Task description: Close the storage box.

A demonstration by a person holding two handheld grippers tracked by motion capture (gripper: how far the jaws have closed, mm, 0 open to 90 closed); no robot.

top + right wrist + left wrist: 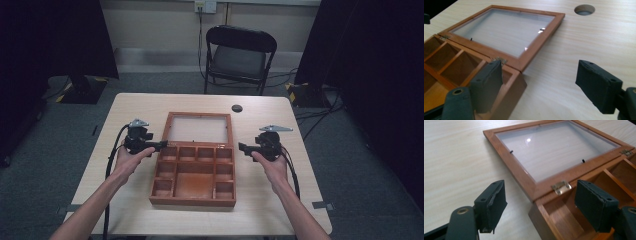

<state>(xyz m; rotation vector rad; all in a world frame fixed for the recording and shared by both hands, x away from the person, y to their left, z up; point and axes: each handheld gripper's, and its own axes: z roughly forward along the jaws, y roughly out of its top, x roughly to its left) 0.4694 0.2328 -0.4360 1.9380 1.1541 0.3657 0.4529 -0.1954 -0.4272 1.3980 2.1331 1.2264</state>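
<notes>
The wooden compartment box (194, 181) lies open on the table (260, 210), its glazed lid (199, 129) flat behind it. The left gripper (162, 145) and right gripper (242, 147) flank its rear corners, jaws apart and empty. The left gripper view shows a brass hinge (561, 187) between its jaws; the right gripper view shows a cable hole (584, 9) beyond, box front cut off.

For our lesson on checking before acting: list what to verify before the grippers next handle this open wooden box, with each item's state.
1. Lid lies fully open, flat on the table: ok.
2. Box compartments empty: ok.
3. Left gripper open, holding nothing: ok.
4. Right gripper open, holding nothing: ok.
5. Both hinges intact: ok.
6. Grippers beside the box's back corners, one each side: ok.
</notes>
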